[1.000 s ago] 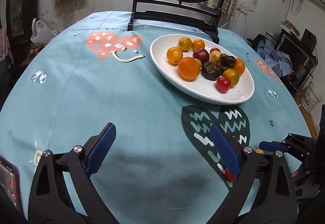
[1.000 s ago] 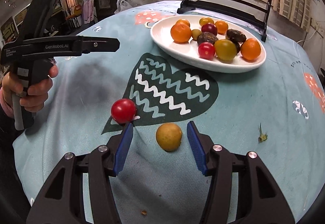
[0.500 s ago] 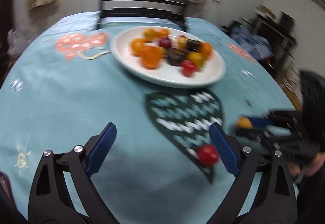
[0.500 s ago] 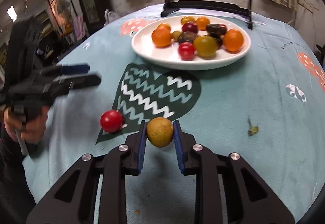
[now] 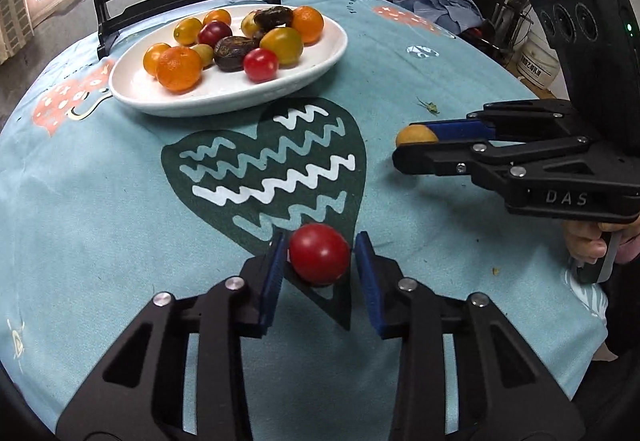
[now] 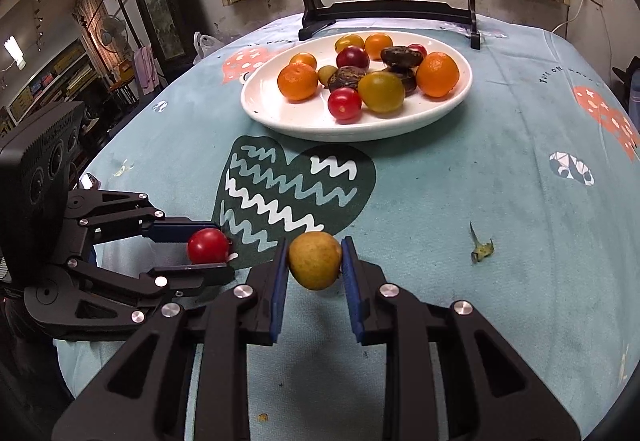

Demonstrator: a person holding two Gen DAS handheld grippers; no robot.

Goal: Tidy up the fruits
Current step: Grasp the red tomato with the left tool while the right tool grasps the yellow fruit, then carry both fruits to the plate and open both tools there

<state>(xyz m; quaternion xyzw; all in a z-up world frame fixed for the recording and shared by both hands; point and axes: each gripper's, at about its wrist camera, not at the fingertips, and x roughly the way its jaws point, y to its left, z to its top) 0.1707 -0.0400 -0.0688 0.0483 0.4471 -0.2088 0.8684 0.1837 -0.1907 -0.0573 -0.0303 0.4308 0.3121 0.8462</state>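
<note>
Black "DAS" right tongs (image 6: 314,261) pinch yellow fruit (image 6: 315,260); left tongs (image 5: 320,261) pinch red tomato (image 5: 319,259).

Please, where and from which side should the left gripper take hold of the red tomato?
Grip the red tomato across its widest middle, coming level from the near side. It is round and smooth, so pads placed off-centre would probably slip. The left gripper already brackets it this way.

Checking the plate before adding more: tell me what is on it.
The plate holds oranges, red tomatoes, a yellow-green tomato and dark wrinkled fruits. Anything beneath or behind the pile is covered.
</note>
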